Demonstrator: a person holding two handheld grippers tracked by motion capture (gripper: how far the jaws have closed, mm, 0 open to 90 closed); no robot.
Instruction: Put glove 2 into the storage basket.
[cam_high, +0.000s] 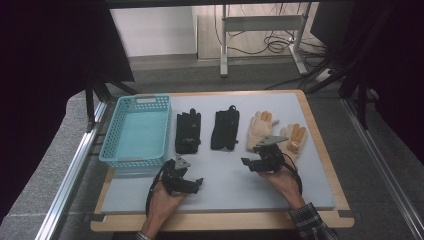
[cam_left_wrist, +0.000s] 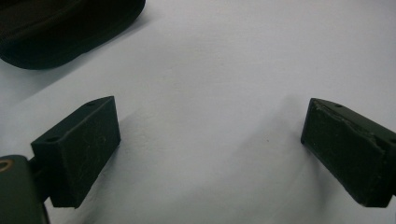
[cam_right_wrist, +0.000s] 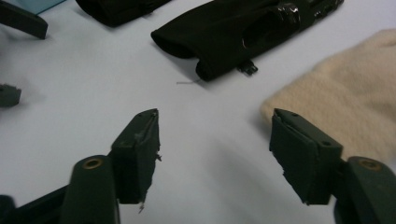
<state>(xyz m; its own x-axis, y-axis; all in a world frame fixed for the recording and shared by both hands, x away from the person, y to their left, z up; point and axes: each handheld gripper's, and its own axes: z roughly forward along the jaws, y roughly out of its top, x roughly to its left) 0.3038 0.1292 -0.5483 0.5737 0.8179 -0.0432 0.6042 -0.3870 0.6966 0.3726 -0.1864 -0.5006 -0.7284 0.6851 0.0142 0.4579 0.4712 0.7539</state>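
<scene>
Pale blue mat (cam_high: 220, 175) | I'm holding my right gripper (cam_right_wrist: 212, 154) spread wide, nothing gripped, beside the cream glove (cam_right_wrist: 345, 98) | left gripper (cam_left_wrist: 210, 149) gaping, idling by the black glove (cam_left_wrist: 65, 28) | no readable labels, lol

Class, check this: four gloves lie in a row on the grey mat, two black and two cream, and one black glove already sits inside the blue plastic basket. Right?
Not quite. The blue plastic basket holds nothing; both black fabric gloves lie on the grey mat beside the two cream knitted gloves, as the high view shows.
</scene>
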